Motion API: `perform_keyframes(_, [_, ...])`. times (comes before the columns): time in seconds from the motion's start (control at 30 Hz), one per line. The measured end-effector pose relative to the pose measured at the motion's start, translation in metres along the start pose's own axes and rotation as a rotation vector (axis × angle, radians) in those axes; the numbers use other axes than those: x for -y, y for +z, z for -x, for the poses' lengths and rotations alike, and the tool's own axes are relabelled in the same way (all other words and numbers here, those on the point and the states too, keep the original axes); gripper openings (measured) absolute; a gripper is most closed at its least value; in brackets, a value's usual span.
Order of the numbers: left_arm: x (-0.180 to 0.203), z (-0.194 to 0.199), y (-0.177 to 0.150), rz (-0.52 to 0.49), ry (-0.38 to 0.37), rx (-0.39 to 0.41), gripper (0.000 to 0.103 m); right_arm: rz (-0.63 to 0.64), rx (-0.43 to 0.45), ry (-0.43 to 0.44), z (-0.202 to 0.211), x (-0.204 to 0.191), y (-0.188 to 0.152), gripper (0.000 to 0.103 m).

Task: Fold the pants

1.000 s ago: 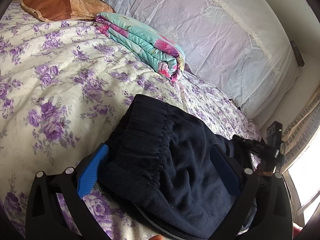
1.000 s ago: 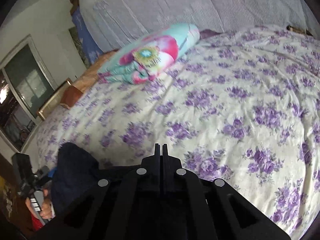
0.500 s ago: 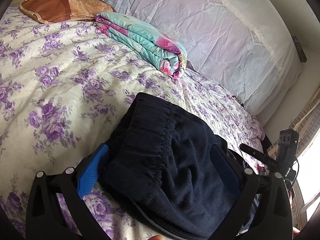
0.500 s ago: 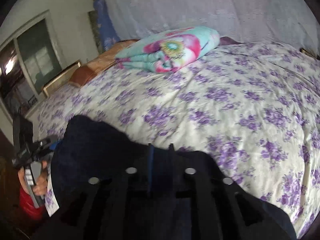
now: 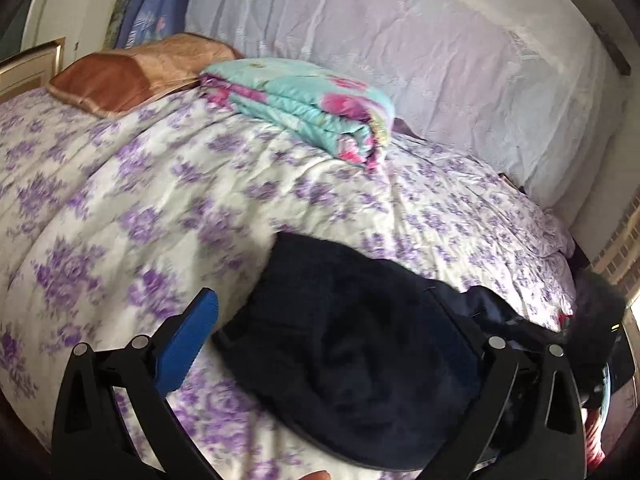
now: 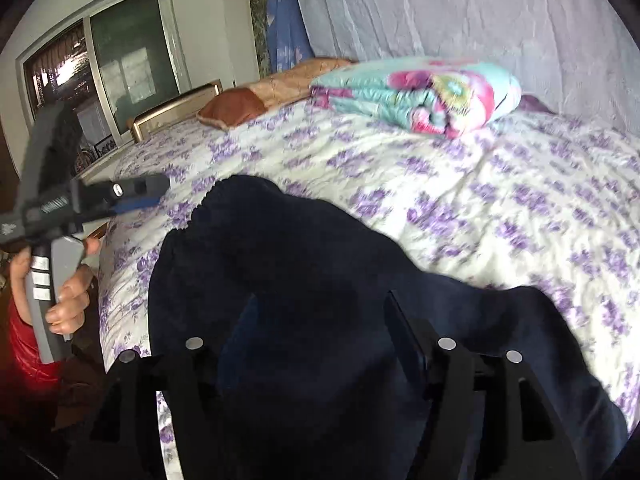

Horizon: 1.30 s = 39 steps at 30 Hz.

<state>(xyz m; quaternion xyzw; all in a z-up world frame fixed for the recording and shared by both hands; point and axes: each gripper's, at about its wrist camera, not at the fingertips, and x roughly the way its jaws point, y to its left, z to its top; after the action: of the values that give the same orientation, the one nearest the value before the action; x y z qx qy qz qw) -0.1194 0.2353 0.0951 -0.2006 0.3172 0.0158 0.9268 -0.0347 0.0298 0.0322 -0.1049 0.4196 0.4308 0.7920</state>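
Observation:
The dark navy pants [image 5: 344, 332] lie bunched on the floral bedspread [image 5: 120, 200] near the bed's edge, with the elastic waistband [image 6: 224, 196] toward the headboard. My left gripper [image 5: 320, 300] hovers just above them, open wide; its blue pad [image 5: 188, 344] is clear of the cloth, and the far finger is dark against the fabric. In the right wrist view a hand holds the left gripper [image 6: 156, 194] beside the waistband. My right gripper [image 6: 320, 304] is over the pants with its jaws opening; dark fabric shows between the fingers, and the pads are not pressing it.
A folded turquoise and pink quilt [image 5: 312, 112] and a brown pillow [image 5: 120, 76] sit near the headboard, in front of a pale lilac cover [image 5: 440, 60]. A window [image 6: 100, 60] is at the left of the right wrist view. The bed's edge runs below the pants.
The left gripper has lifted up and back from the pants. The right gripper has swung over onto the pants, and its jaws have gone from shut to apart.

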Motion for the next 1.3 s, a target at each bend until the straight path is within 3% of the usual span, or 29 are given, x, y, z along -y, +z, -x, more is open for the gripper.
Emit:
perform_keyframes(0.03, [0.016,-0.01,0.005,-0.04,-0.014,-0.028,0.098,-0.011,-0.051,0.016,-0.018,-0.001,0.0,0.069])
perform_keyframes(0.1, [0.036,-0.038,0.003,-0.115,-0.006,-0.105,0.098,0.059,-0.024,-0.019,-0.017,-0.015,-0.007,0.074])
perform_keyframes(0.13, [0.039,-0.058,0.0,-0.153,0.045,-0.153,0.098,0.065,-0.04,0.009,-0.012,-0.018,-0.008,0.076])
perform_keyframes(0.2, [0.031,-0.096,-0.014,-0.215,0.233,-0.218,0.099,0.044,-0.008,0.068,0.01,-0.015,-0.015,0.075])
perform_keyframes(0.23, [0.024,-0.105,-0.019,-0.236,0.255,-0.221,0.099,0.034,0.02,0.066,0.022,-0.011,-0.019,0.074])
perform_keyframes(0.3, [-0.004,-0.1,-0.016,-0.091,0.127,-0.235,0.099,-0.006,0.09,0.027,0.047,0.002,-0.031,0.074])
perform_keyframes(0.37, [-0.017,-0.09,-0.01,-0.001,0.121,-0.218,0.099,-0.1,0.151,-0.048,0.07,0.026,-0.044,0.076])
perform_keyframes(0.43, [-0.014,-0.075,-0.011,0.042,0.109,-0.177,0.099,-0.234,0.14,-0.087,0.074,0.056,-0.058,0.083])
perform_keyframes(0.5, [0.007,-0.061,-0.013,-0.004,0.101,-0.137,0.098,-0.36,0.097,0.024,0.06,0.085,-0.07,0.086])
perform_keyframes(0.53, [0.021,-0.06,-0.015,-0.068,0.132,-0.123,0.098,-0.37,0.133,0.046,0.066,0.087,-0.071,0.087])
perform_keyframes(0.6, [0.039,-0.066,-0.024,-0.182,0.24,-0.101,0.098,-0.403,0.146,0.044,0.077,0.086,-0.071,0.086])
perform_keyframes(0.63, [0.041,-0.079,-0.031,-0.222,0.286,-0.122,0.098,-0.415,0.195,0.035,0.089,0.085,-0.076,0.086])
perform_keyframes(0.67, [0.034,-0.088,-0.035,-0.222,0.289,-0.151,0.099,-0.429,0.239,0.013,0.103,0.086,-0.083,0.086])
perform_keyframes(0.7, [0.024,-0.094,-0.035,-0.192,0.257,-0.176,0.099,-0.447,0.272,-0.01,0.118,0.089,-0.094,0.086])
perform_keyframes(0.77, [0.008,-0.081,-0.025,-0.107,0.195,-0.14,0.099,-0.505,0.32,-0.061,0.149,0.102,-0.125,0.086])
perform_keyframes(0.83, [-0.005,-0.081,-0.025,-0.056,0.142,-0.146,0.099,-0.632,0.306,-0.126,0.176,0.135,-0.171,0.086])
perform_keyframes(0.9, [-0.004,-0.076,-0.026,-0.058,0.134,-0.131,0.099,-0.815,0.345,-0.087,0.204,0.177,-0.225,0.075])
perform_keyframes(0.93, [-0.002,-0.076,-0.028,-0.065,0.142,-0.128,0.099,-0.925,0.36,-0.065,0.22,0.194,-0.251,0.034])
perform_keyframes(0.97, [-0.001,-0.076,-0.028,-0.072,0.149,-0.126,0.099,-1.035,0.378,-0.06,0.238,0.206,-0.278,0.011])
perform_keyframes(1.0, [-0.001,-0.076,-0.028,-0.071,0.148,-0.124,0.099,-1.098,0.43,-0.054,0.257,0.211,-0.299,0.01])
perform_keyframes(1.03, [-0.002,-0.075,-0.029,-0.067,0.144,-0.122,0.099,-1.129,0.495,-0.076,0.28,0.208,-0.32,0.011])
perform_keyframes(1.1, [-0.003,-0.075,-0.029,-0.058,0.131,-0.118,0.099,-1.145,0.571,-0.167,0.321,0.19,-0.35,0.023])
perform_keyframes(1.17, [-0.004,-0.075,-0.029,-0.053,0.125,-0.114,0.099,-1.124,0.604,-0.253,0.35,0.164,-0.371,0.071])
perform_keyframes(1.23, [-0.004,-0.075,-0.029,-0.051,0.123,-0.113,0.099,-1.111,0.567,-0.324,0.363,0.14,-0.385,0.074])
perform_keyframes(1.3, [-0.004,-0.075,-0.029,-0.052,0.123,-0.113,0.099,-1.136,0.553,-0.338,0.366,0.13,-0.402,0.074])
